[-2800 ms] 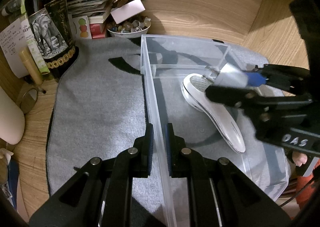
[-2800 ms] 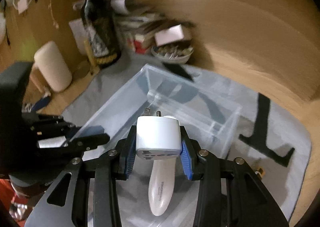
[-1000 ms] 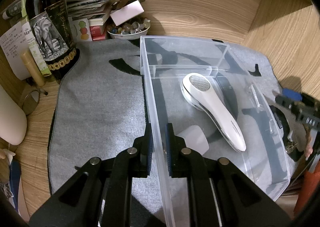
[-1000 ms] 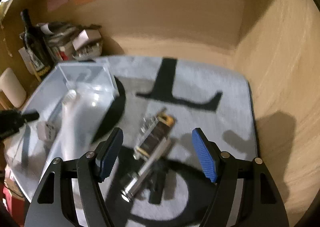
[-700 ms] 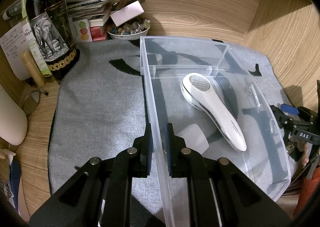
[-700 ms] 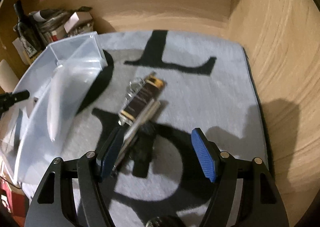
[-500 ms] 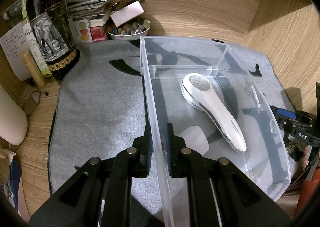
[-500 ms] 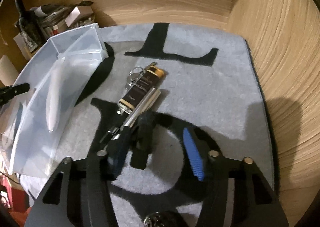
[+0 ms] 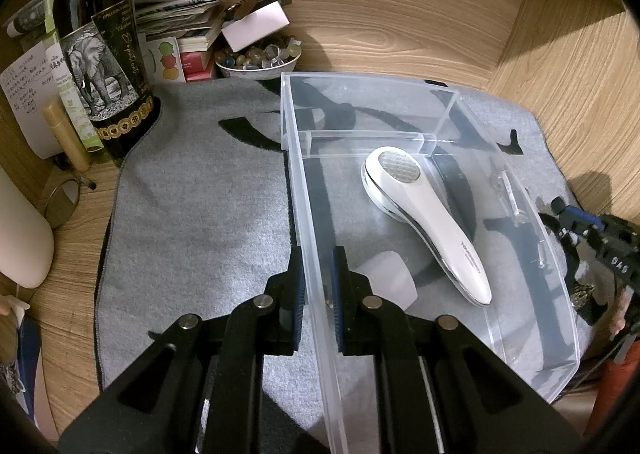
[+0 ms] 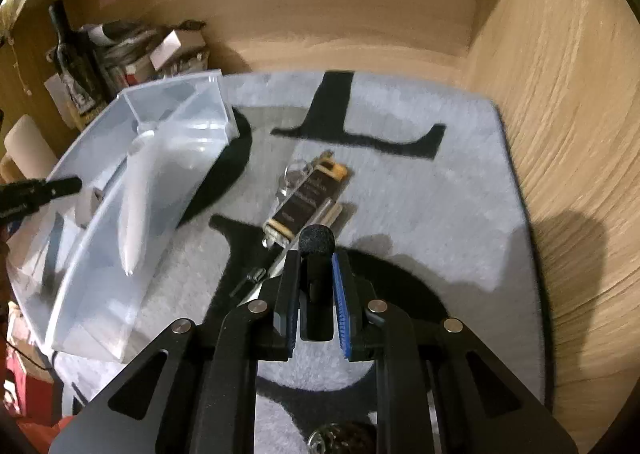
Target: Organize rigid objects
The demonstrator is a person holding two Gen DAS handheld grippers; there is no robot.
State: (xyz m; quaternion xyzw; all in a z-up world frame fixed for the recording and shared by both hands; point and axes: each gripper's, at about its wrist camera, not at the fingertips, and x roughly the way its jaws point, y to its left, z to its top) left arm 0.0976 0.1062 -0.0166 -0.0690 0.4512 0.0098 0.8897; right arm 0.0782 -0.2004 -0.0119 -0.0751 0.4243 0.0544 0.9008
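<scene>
A clear plastic bin (image 9: 296, 158) lies on a grey mat (image 9: 192, 214). My left gripper (image 9: 317, 286) is shut on the bin's left wall. Inside lie a white handheld device (image 9: 424, 214) and a white plug adapter (image 9: 386, 278). In the right wrist view my right gripper (image 10: 316, 286) is shut on a small black microphone with a foam head (image 10: 317, 240), low over the mat (image 10: 420, 206) to the right of the bin (image 10: 132, 222). Just ahead of it lie a dark key holder with rings (image 10: 306, 198) and a silver pen (image 10: 280, 270).
At the back left stand a wine bottle (image 9: 100, 54), a pile of papers and booklets (image 9: 180, 22) and a bowl of stones (image 9: 258, 58). Wooden walls close the back and right (image 10: 560, 134). A round metal object (image 10: 340, 440) lies near the mat's front edge.
My right gripper put the adapter in the bin, swung right over the mat, came down and closed on the black microphone. The left gripper has kept its hold on the bin wall.
</scene>
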